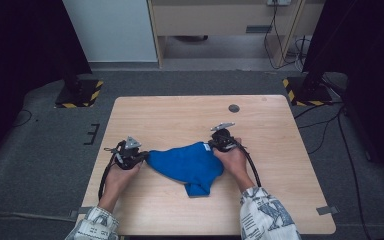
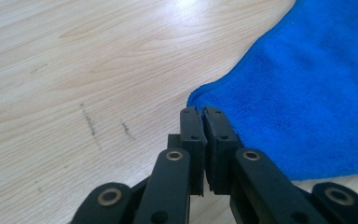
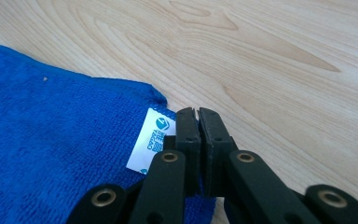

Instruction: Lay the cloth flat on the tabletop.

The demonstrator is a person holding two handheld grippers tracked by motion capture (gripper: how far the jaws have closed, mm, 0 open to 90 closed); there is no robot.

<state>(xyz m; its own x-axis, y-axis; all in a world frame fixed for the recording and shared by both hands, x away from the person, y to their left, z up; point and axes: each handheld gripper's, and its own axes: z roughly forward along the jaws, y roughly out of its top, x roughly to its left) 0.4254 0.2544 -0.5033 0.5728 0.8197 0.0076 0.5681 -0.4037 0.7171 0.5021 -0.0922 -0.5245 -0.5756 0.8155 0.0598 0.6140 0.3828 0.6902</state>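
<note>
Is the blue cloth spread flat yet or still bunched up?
Still bunched. The blue cloth lies rumpled in an uneven shape on the table, with one end trailing toward the person's side, not squared out.

We see a pale wooden bench (image 1: 170,112) with a small round dark disc (image 1: 234,108) near its far edge. Beyond it lies grey carpet (image 1: 45,150), where two black stands rest on yellow-and-black striped bases (image 1: 79,93), and loose cables (image 1: 325,125) trail at the right.

Cloth (image 1: 187,165) on tabletop (image 1: 180,115), near its front edge.
Left gripper (image 1: 139,159) at the cloth's left corner, right gripper (image 1: 212,146) at its right.
</note>
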